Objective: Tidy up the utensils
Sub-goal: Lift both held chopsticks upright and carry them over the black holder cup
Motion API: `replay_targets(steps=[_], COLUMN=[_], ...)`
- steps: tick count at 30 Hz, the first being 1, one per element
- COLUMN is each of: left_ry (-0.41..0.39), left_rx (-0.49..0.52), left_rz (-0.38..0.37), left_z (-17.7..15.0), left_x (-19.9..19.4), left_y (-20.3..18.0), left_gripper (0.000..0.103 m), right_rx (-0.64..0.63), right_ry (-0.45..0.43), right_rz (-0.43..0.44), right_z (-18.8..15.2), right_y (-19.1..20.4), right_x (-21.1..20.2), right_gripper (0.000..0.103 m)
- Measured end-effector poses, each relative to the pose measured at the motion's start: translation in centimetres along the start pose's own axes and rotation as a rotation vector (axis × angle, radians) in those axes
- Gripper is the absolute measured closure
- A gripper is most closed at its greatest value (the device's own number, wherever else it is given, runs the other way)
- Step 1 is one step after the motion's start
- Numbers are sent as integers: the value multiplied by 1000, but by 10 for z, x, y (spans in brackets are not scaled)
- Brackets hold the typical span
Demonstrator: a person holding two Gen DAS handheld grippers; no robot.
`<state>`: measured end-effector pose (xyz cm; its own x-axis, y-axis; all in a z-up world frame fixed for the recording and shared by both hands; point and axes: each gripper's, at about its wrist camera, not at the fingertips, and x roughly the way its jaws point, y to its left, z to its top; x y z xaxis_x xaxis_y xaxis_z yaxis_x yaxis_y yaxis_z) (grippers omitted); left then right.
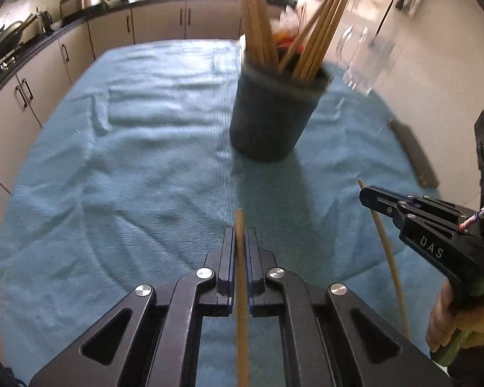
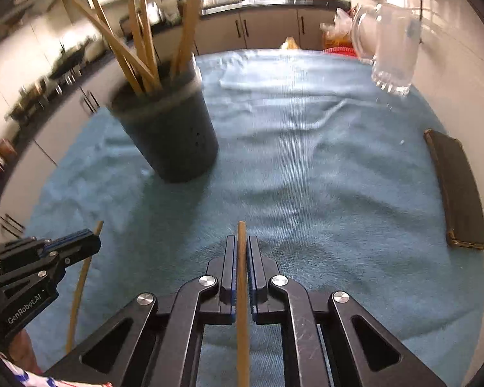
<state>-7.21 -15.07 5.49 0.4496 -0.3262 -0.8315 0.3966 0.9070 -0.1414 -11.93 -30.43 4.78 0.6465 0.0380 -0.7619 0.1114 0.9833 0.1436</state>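
Note:
A dark round holder stands on the blue towel and holds several wooden chopsticks; it also shows in the right wrist view. My left gripper is shut on one wooden chopstick, short of the holder. My right gripper is shut on another chopstick. In the left wrist view the right gripper is at the right with its chopstick. In the right wrist view the left gripper is at the left with its chopstick.
A blue towel covers the table. A clear glass jug stands at the far right. A dark phone lies by the right edge. Kitchen cabinets run behind and to the left.

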Motion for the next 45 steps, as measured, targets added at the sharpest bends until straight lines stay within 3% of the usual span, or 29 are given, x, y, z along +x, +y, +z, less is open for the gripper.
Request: replay_targets(steps=[5,11,18,29,45], left_ry=[-137,-295,-434,-519,-515], left_rx=[15,-8,8,-1,-12], left_rz=[-1,-16,-12,-6,-48], left_z=[-3,-20,-44,-49,20], left_x=[-61,-128,-181,-220,-214], left_y=[0,-1,-8,-11,-10], left_gripper=[98,98,98,98,98], right_rx=[2,-28,-33,-56,-78], right_ry=[-140,-306,-416,-464,-507], right_rz=[5,-46,-81,-73,-32], right_z=[2,-20,-47,-52,1], right_y=[9,36,50,52,46], right_x=[-58,-125,-173,-199,-200], right_gripper=[97,97,97,97,97])
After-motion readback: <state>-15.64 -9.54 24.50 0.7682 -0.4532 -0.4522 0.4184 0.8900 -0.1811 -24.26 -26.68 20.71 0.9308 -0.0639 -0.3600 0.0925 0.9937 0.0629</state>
